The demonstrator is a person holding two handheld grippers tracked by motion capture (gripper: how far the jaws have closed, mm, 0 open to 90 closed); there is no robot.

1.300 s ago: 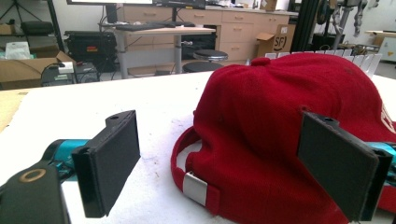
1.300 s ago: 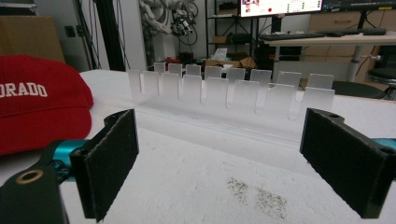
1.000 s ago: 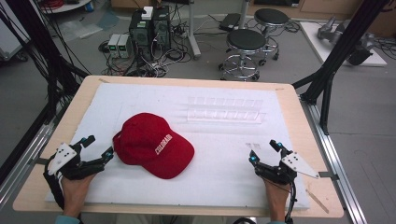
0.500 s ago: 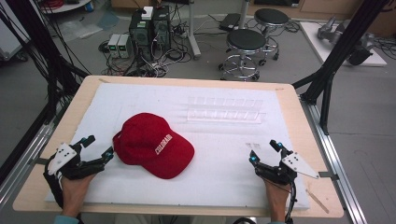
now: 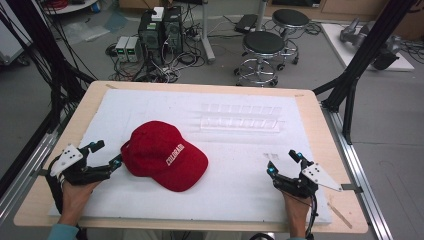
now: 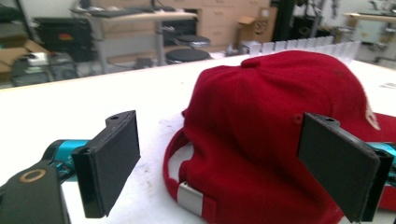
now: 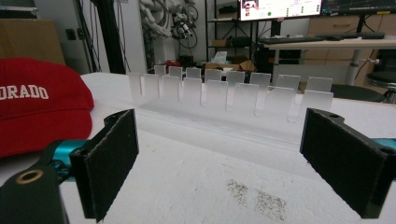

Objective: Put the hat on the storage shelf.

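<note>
High view puts the red cap (image 5: 165, 155) at about 8 o'clock on the worktop (image 5: 310, 107), just beside the released left tool (image 5: 106, 155); light and soft, it likely grips best by its rear band or stiff brim.

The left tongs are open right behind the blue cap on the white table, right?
Not quite: the cap is red, not blue, as the high view shows. The rest holds: the left tongs are open right behind it on the white table.
</note>
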